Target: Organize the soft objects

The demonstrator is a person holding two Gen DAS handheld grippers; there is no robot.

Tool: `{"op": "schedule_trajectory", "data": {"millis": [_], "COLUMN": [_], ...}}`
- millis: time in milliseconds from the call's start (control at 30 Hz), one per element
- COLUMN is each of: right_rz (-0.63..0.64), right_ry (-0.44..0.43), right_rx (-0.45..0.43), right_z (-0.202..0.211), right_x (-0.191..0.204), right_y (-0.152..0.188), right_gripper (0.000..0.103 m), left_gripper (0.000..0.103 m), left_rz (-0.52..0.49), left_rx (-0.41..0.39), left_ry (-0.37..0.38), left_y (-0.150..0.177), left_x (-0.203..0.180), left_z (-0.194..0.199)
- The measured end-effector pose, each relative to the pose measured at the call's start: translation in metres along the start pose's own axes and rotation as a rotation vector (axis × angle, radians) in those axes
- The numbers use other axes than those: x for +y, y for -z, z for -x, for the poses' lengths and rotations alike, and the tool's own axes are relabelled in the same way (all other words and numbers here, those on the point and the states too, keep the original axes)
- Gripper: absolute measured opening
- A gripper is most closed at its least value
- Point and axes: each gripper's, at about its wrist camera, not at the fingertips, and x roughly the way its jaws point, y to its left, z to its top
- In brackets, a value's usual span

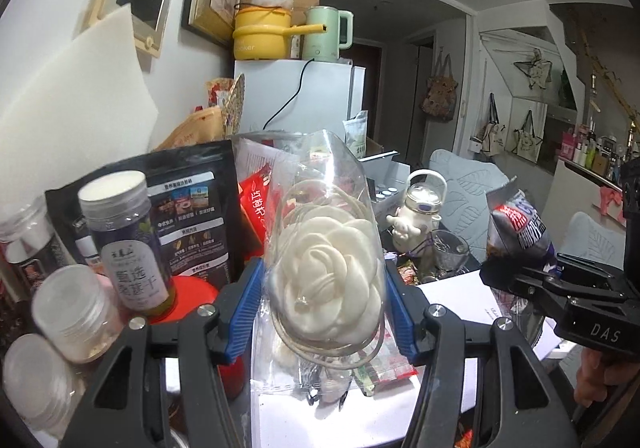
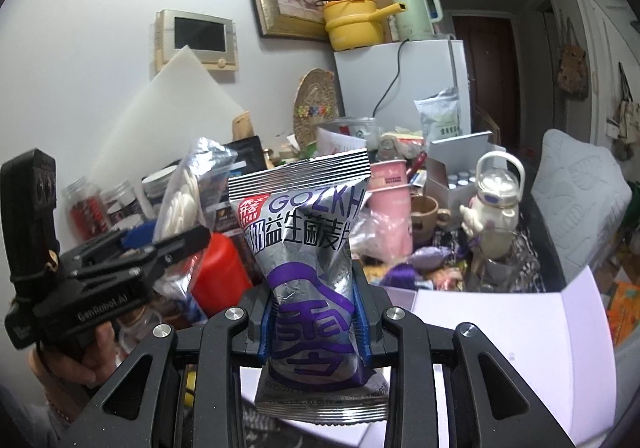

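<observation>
You have both hands loaded, so the step in hand looks like carrying two soft packs to wherever they belong, and doing it well means steady grips and a clear path. Start at the left of the left wrist view: capped jars (image 1: 124, 244) and a black pouch (image 1: 188, 208) crowd the lower left and centre left, right beside your left gripper (image 1: 326, 300), so swing away from them rather than across. That gripper's blue fingers (image 1: 244, 308) pinch the clear bag of white flower-shaped pads (image 1: 328, 288) from both sides at centre frame; the film bulges and its top flares loose above, so hold firmly without crushing, and keep the bag upright so nothing slides out. Moving right, the white paper sheet (image 1: 460, 300) lies on the cluttered counter at lower right, one of the few bare spots if you need a landing place. At the far right edge your right gripper (image 1: 516, 280) carries the silver and purple snack packet (image 1: 516, 224). In the right wrist view that packet (image 2: 312, 268) fills the centre, squeezed at its waist by the fingers (image 2: 362, 324), which are closed tight on it; the puffed top leans forward, so avoid sudden tilts. Keep the two grippers apart while you travel, and lower each pack until it rests before you let go.
</observation>
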Motion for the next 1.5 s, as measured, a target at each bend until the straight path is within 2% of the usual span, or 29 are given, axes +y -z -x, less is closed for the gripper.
{"op": "schedule_trajectory", "data": {"millis": [367,767,967,1500], "right_rz": [-0.062,-0.107,-0.153,-0.154], "right_ry": [-0.01,0.001,-0.029,0.011], "right_rx": [0.046,0.214,0.284,0.376], "right_z": [-0.05,-0.111,-0.131,-0.159], "right_x": [-0.019,-0.04,-0.05,-0.053], "right_y": [0.003,0.031,0.043,0.055], "right_gripper": [0.031,0.031,0.031,0.031], "left_gripper": [0.057,0.057,0.057,0.057], "left_rz": [-0.025,-0.034,-0.042,-0.055], "left_rx": [0.123,0.289,0.338,0.423], "left_ry": [-0.062,-0.066,-0.06,-0.058], "left_y": [0.018,0.051,0.062,0.079], "left_x": [0.005,0.009,0.01,0.01], "left_z": [-0.06,-0.115,-0.133,-0.156]}}
